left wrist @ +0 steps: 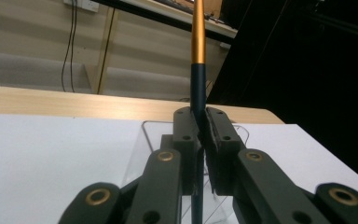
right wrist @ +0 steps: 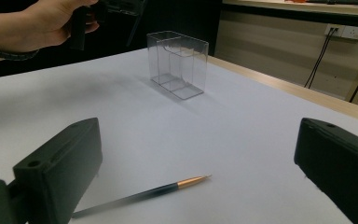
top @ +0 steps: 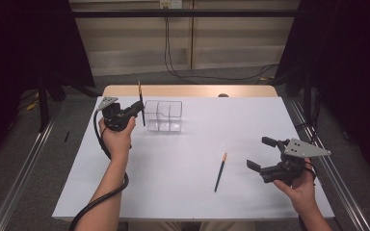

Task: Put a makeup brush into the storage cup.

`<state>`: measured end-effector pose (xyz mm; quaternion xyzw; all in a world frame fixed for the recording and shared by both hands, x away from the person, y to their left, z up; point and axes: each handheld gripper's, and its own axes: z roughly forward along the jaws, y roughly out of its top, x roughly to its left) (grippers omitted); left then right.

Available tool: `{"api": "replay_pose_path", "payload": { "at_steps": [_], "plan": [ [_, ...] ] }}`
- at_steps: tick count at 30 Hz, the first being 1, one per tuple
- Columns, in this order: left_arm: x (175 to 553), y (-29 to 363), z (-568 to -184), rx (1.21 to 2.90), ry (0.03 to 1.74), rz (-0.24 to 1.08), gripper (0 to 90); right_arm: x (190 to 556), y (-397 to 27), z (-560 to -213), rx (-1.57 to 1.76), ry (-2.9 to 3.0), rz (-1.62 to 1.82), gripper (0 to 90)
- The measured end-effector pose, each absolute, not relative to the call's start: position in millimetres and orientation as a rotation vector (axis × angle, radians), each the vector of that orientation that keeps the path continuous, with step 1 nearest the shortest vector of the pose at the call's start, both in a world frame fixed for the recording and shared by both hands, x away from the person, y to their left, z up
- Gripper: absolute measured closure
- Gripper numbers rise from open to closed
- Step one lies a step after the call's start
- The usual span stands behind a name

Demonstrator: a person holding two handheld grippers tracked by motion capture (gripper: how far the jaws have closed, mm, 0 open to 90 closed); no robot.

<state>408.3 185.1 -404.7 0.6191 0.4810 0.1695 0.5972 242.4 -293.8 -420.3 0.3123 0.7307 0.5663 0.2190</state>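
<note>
A person stands at a white-topped bench [top: 183,192] with a black two-jaw gripper in each hand. The left gripper [top: 137,109], raised off the bench, has its jaws pressed together on a thin dark-blue pen with a gold upper section [top: 141,103]; the pen stands almost upright between the pads, its gold end rising above the jaws and its dark end hanging below them. In the left gripper view the same pen [left wrist: 197,56] runs straight up out of the closed jaws. Just beyond and beside that gripper stands a clear plastic box with inner dividers [top: 163,116], open at the top, resting on the bench; the pen is beside its near-left wall, and I cannot tell whether it touches it. The right gripper [top: 261,154] is well apart from the box, low over the bench, with its jaws spread wide and nothing between them. A second dark pen with a gold tip [top: 220,172] lies flat on the bench a little in front of those open jaws.
</note>
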Motion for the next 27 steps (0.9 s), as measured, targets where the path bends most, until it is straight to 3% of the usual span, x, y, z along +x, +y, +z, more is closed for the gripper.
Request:
{"api": "replay_pose_path", "payload": {
  "at_steps": [27],
  "plan": [
    [412,147,-393,1.433,1.021,0.339,83.9,243,-295,-420,0.866,2.023,1.571,0.4]
  ]
}}
